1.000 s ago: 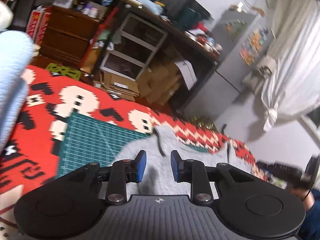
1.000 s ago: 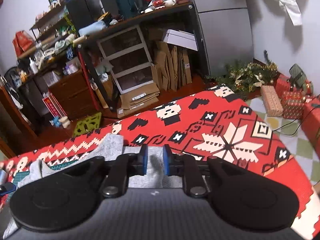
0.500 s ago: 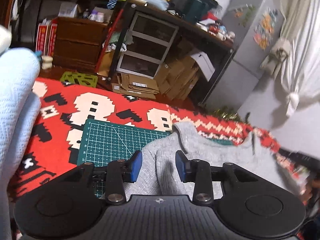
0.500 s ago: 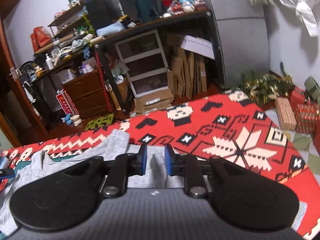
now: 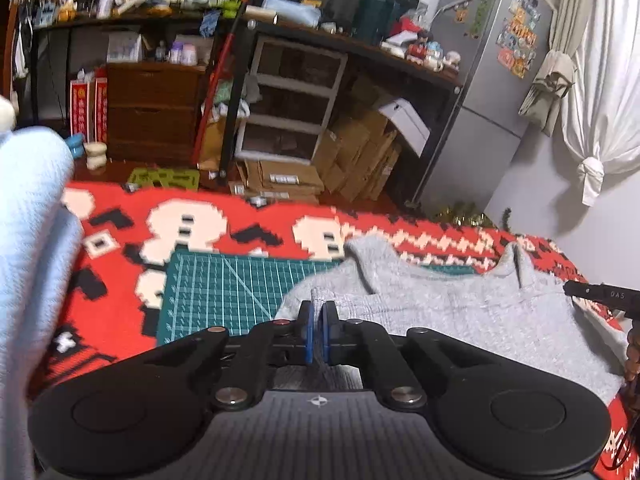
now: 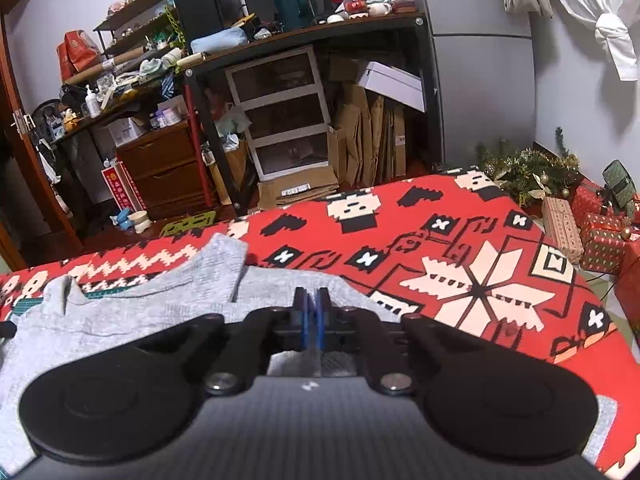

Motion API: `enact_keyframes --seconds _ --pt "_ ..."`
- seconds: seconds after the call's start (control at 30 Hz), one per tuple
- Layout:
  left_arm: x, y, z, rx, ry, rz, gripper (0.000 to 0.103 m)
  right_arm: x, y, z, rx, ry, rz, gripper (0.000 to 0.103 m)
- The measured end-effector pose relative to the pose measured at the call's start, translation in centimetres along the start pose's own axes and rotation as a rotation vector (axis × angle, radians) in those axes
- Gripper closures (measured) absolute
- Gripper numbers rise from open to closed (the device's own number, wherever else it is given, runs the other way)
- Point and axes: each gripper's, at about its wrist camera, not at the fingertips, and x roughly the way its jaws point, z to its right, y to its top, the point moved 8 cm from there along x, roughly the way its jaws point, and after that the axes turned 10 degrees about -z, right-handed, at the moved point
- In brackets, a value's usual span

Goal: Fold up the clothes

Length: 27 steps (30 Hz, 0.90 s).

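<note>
The soft, limp grey knitted sweater (image 5: 460, 312) is pinched at its near hem by the closed left tongs (image 5: 319, 322) and, seemingly, the closed right tongs (image 6: 311, 312).

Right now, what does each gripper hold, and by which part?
Both hold the grey sweater: left gripper pinches its near edge, right gripper likewise.

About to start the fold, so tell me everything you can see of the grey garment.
The grey garment is a soft heathered knit with a ribbed edge. It lies spread and rumpled on the red patterned blanket, partly covering the green cutting mat. The left gripper and right gripper are each shut on a pinch of it.
</note>
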Motion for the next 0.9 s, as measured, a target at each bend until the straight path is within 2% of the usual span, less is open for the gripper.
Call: enact_keyframes --seconds 0.2,0.27,0.43,0.63,0.7,0.73,0.77,0.83,0.87,0.9 --pt "-2.0 0.8 0.0 0.018 0.031 0.041 0.099 -1.8 0.7 0.0 0.010 0.008 0.070 0.101" --pt "-1.4 0.6 -0.7 0.007 0.054 0.016 0.099 -2.0 0.9 0.3 0.016 0.004 0.079 0.101" --pt "0.6 -0.6 -1.6 0.007 0.090 -0.070 0.099 -0.4 0.6 1.0 0.026 -0.027 0.039 0.101" --pt "0.7 -0.8 -1.8 -0.008 0.071 -0.085 0.097 0.4 0.2 1.3 0.030 -0.036 0.012 0.098" --pt "0.6 -0.8 -1.6 -0.015 0.063 -0.086 0.094 0.2 0.3 1.4 0.036 -0.032 0.019 0.090" --pt "0.5 -0.7 -1.5 -0.018 0.057 -0.084 0.094 0.0 0.4 1.4 0.042 -0.028 0.027 0.090" --pt "0.4 -0.7 -1.4 -0.022 0.053 -0.084 0.093 -0.3 0.5 1.5 0.049 -0.024 0.036 0.090" --pt "-0.2 -0.5 -1.1 -0.030 0.036 -0.079 0.085 -0.8 0.6 1.6 0.061 -0.017 0.053 0.090" --pt "-0.6 -0.5 -0.8 -0.033 0.023 -0.074 0.075 -1.1 0.7 1.6 0.067 -0.013 0.061 0.090" --pt "-1.0 -0.4 -0.6 -0.037 0.010 -0.069 0.072 -1.4 0.8 1.6 0.073 -0.009 0.069 0.086"
